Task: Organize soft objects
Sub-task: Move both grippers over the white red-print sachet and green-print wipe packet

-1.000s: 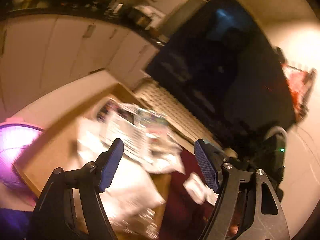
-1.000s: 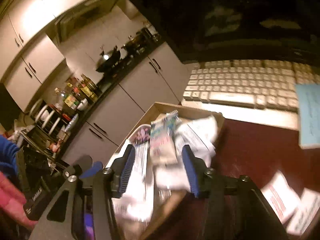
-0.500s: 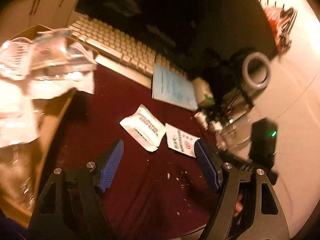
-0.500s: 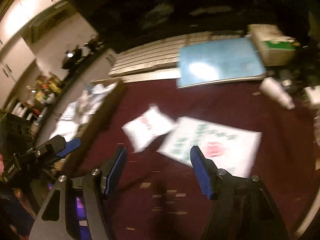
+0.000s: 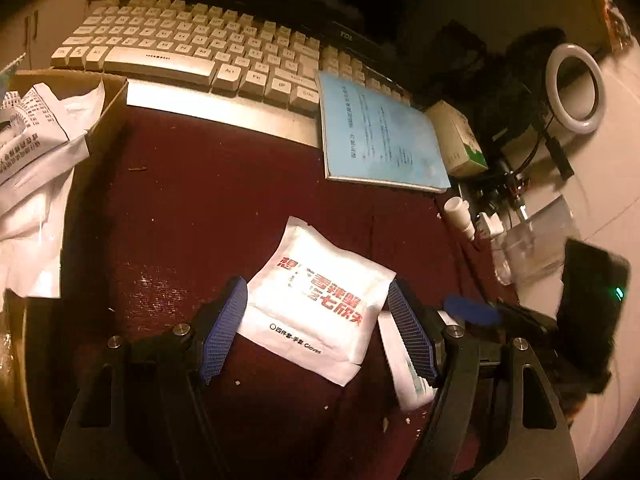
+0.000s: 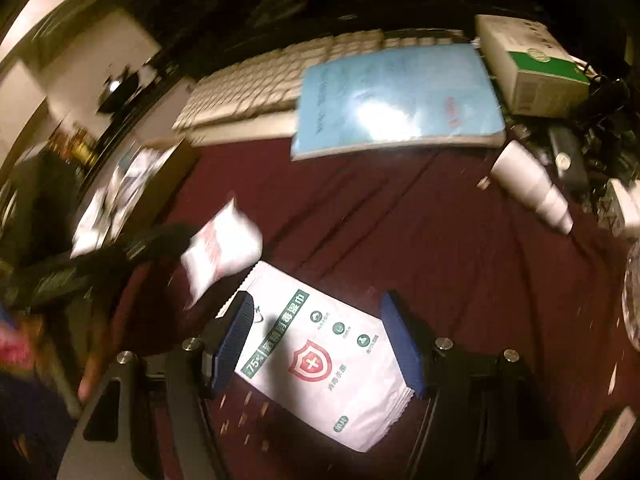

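Through the camera on my left gripper [image 5: 316,324] I look down at a dark red table [image 5: 192,208]. My two blue pads stand wide apart, and a white glove packet [image 5: 316,300] with red print lies flat between them. The pads sit just beside its left and right edges; I cannot tell whether they touch it, and they are not squeezing it. A second white packet [image 5: 404,376] lies partly behind my right-hand finger, its corner close to the glove packet. At the left edge stands a cardboard box [image 5: 108,120] with crumpled white packets [image 5: 36,152] piled in it. Beyond the table's bare middle are a pale keyboard [image 5: 192,48] and a light blue booklet [image 5: 380,136] whose top edge rests on the keys. A small white-and-green carton [image 5: 460,140] sits just beside the booklet, and a little white bottle [image 5: 460,216] lies on its side below it. A ring light [image 5: 576,88] stands at the far right.

Through the camera on my right gripper [image 6: 320,340] the picture is blurred. These pads are also apart, and a wipe packet [image 6: 324,360] with a red shield and green print lies flat on the table between them, unpinched. The glove packet [image 6: 224,248] shows just beyond its upper-left corner, with my left gripper [image 6: 120,252] a dark blur beside it. The box [image 6: 168,172] is at the left, and the booklet [image 6: 396,100], carton [image 6: 532,68] and bottle [image 6: 528,184] lie further back.
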The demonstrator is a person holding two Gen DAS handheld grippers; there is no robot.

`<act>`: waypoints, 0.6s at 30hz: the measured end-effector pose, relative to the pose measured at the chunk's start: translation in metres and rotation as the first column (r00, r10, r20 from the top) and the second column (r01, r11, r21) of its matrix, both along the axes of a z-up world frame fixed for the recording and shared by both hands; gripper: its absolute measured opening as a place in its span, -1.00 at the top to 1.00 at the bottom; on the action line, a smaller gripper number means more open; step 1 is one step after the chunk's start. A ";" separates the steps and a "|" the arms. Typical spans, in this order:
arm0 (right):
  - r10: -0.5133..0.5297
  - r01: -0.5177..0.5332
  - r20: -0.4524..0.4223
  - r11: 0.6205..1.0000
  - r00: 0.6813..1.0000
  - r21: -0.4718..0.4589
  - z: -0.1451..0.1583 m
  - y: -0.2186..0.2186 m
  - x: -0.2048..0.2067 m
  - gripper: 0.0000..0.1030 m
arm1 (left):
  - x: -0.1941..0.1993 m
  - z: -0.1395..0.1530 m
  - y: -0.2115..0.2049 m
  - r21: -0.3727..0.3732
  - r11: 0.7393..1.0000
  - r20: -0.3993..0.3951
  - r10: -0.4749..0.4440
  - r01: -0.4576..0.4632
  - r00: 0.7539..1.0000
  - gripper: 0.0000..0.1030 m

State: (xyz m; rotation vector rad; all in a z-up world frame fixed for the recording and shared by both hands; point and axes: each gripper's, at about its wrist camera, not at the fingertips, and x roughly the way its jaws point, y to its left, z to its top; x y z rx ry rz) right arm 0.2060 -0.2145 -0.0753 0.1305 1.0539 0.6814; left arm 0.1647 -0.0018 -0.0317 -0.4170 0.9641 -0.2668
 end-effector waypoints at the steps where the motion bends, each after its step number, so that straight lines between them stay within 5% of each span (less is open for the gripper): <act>1: 0.020 -0.020 0.001 1.000 1.000 0.003 0.000 0.001 -0.007 -0.28 | -0.004 0.001 -0.002 -0.001 1.000 0.016 -0.009 0.009 1.000 -0.43; 7: 0.102 -0.102 0.022 0.995 0.995 -0.013 -0.002 0.004 -0.023 -0.29 | -0.019 0.002 -0.017 -0.002 0.997 0.012 -0.083 0.083 0.996 -0.43; 12: 0.140 -0.141 0.010 0.989 0.990 0.055 -0.006 -0.002 -0.023 -0.35 | -0.006 0.004 -0.014 0.072 0.997 0.020 -0.025 0.024 0.999 -0.43; 18: 0.182 -0.183 0.009 0.982 0.983 0.044 -0.005 -0.003 -0.033 -0.39 | 0.014 -0.002 -0.003 0.038 0.999 0.001 0.007 -0.007 1.000 -0.44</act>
